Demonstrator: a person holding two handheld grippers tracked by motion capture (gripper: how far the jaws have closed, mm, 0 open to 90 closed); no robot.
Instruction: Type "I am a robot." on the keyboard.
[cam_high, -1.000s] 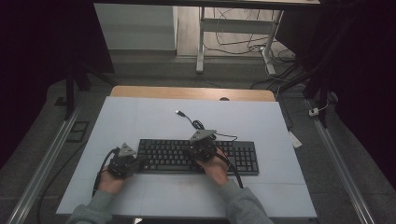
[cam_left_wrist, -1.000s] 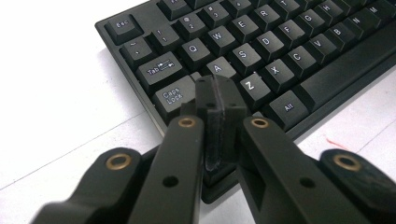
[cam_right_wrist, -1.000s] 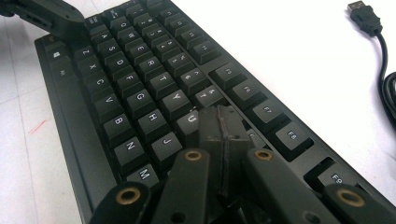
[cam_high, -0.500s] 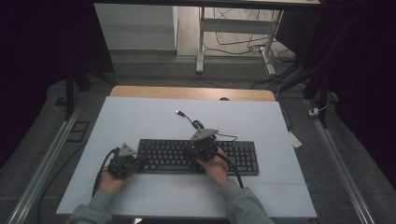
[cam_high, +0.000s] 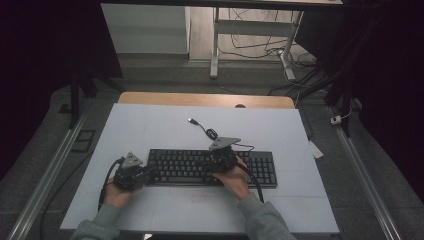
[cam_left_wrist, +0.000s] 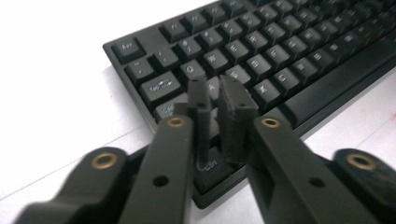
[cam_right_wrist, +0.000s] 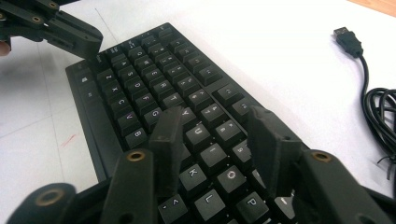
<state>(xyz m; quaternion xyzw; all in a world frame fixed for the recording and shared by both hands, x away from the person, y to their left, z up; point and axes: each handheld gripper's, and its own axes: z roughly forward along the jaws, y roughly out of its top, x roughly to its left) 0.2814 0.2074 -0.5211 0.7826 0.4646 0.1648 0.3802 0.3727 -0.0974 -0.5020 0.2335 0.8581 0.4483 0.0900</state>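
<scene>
- Keyboard: black, full-size, lying flat on the white table top, at about 6 o'clock from the table's centre, long side toward the person. Its cable runs off toward 12 o'clock and ends in a loose USB plug.
- Left gripper: positioned at the keyboard's 9 o'clock end. In the left gripper view its jaws are nearly pressed together, with a narrow slit between them and nothing pinched. The tips hover over the left-hand letter keys, near the Tab key and Caps Lock key.
- Right gripper: positioned over the middle of the key field. In the right gripper view the jaws stand spread, empty, above the keys around U, I and K.
- Step in hand, as judged: pressing keys with the jaw tips.
- Procedure, left: keep the jaws closed so that they act as one blunt tip. Lower straight down onto the centre of a single keycap.
- Procedure, right: close the jaws before pressing. Spread jaws may strike two keys at once.
- Caution: apply light, vertical pressure. A slanted push may slide the keyboard toward 12 o'clock.
- Caution: keep the trailing gripper cables off the key field.
</scene>
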